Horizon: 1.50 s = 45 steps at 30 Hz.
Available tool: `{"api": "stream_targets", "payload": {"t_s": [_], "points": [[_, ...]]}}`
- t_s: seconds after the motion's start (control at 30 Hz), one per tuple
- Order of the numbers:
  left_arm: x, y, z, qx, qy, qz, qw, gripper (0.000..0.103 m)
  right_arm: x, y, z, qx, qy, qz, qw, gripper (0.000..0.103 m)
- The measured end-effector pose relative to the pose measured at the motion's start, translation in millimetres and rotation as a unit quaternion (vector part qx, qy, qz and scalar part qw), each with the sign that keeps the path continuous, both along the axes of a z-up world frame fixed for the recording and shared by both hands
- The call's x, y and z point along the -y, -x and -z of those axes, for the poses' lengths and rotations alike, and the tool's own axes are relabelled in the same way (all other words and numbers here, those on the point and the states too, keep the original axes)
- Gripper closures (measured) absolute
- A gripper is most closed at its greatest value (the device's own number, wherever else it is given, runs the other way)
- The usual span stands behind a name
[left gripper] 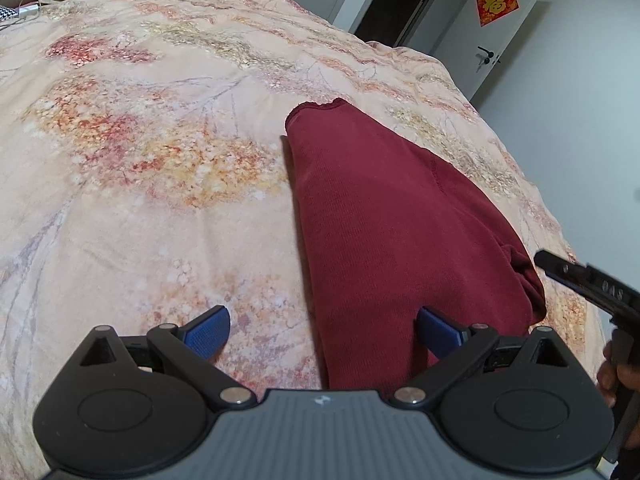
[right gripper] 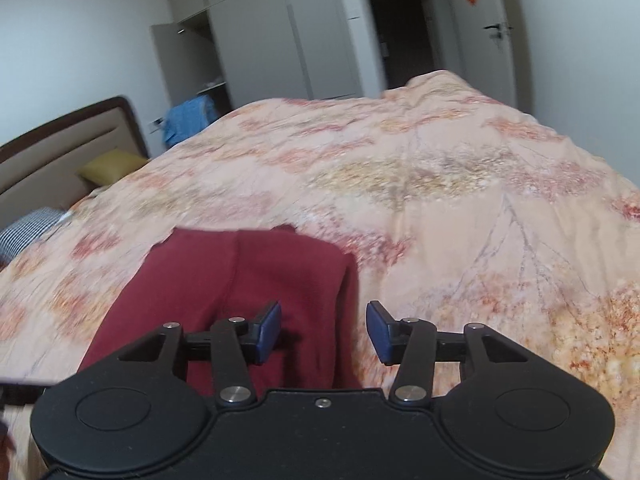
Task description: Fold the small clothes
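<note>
A dark red knit garment lies folded into a long strip on the floral duvet, running away from me. My left gripper hovers open over the garment's near end; its right pad is above the cloth and its left pad above the bare duvet. In the right wrist view the same garment sits low and left. My right gripper is open above its right edge, with the pads clear of the cloth. A black part of the right gripper and a hand show at the left view's right edge.
The bed's right edge drops off near a white wall and a door with a red paper sign. A yellow pillow, a checked pillow, a headboard, blue cloth and an open wardrobe lie beyond.
</note>
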State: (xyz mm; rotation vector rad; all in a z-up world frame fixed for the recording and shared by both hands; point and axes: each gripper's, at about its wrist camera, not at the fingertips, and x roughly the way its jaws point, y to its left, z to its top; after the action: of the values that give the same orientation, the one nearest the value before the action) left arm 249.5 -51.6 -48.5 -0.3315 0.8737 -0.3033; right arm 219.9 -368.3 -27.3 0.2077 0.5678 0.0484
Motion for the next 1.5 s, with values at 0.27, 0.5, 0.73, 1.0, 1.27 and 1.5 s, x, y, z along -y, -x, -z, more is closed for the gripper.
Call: {"api": "stream_targets", "payload": {"t_s": [0.27, 0.5, 0.73, 1.0, 1.27, 1.5], "points": [[1, 7, 0, -0.006, -0.003, -0.003, 1.0000, 0.001, -23, 7, 9, -0.023, 0.055, -0.046, 0.997, 0.089], [-5, 15, -3, -0.008, 0.004, -0.010, 0.9999, 0.001, -48, 39, 6, 0.005, 0.159, -0.076, 0.984, 0.094], [-7, 14, -1, -0.015, 0.032, -0.009, 0.9993, 0.001, -50, 55, 26, -0.012, 0.181, -0.063, 0.981, 0.094], [-8, 19, 2, -0.024, 0.020, -0.012, 0.9995, 0.001, -46, 62, 1, 0.017, 0.113, -0.024, 0.993, 0.071], [-16, 23, -5, -0.020, 0.019, -0.023, 0.9994, 0.001, -55, 46, 12, -0.023, -0.015, -0.051, 0.998, 0.067], [-21, 25, -10, -0.016, 0.017, -0.026, 0.9994, 0.001, -65, 62, 13, -0.017, -0.019, -0.067, 0.997, 0.094]]}}
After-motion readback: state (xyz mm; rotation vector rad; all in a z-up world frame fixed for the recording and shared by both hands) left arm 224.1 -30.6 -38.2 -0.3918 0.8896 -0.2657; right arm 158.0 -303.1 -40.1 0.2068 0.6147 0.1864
